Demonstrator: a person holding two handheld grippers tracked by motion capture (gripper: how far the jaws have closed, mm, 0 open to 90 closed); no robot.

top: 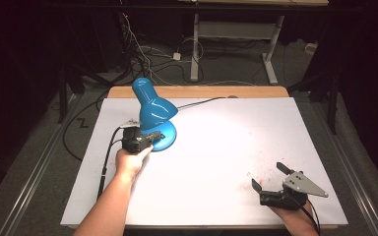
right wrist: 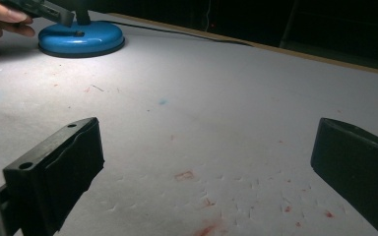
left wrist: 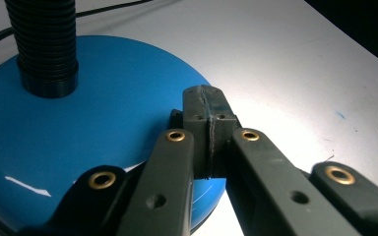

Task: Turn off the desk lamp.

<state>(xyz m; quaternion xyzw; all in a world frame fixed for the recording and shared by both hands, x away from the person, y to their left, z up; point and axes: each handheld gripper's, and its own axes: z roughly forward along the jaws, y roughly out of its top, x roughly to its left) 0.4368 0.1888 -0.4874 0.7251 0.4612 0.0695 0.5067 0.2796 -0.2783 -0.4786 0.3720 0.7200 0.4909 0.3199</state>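
Over lamp base (left wrist: 78,128), closed left tool (left wrist: 209,105)

We find a lamp at the left of the table and two grippers, one at it, one well apart at lower right.

In the high view the lamp (top: 153,115) stands on the table (top: 226,147) at centre left, its base (top: 165,137) under the tilted shade; its cord (top: 202,102) runs from behind it toward the table's far edge; the left gripper (top: 140,140) sits at the base's left side, its tips over the base, jaws together; the right gripper (top: 271,179) rests near the lower right edge, jaws parted over bare table; a desk frame (top: 236,39) stands on the floor beyond, at the upper centre.
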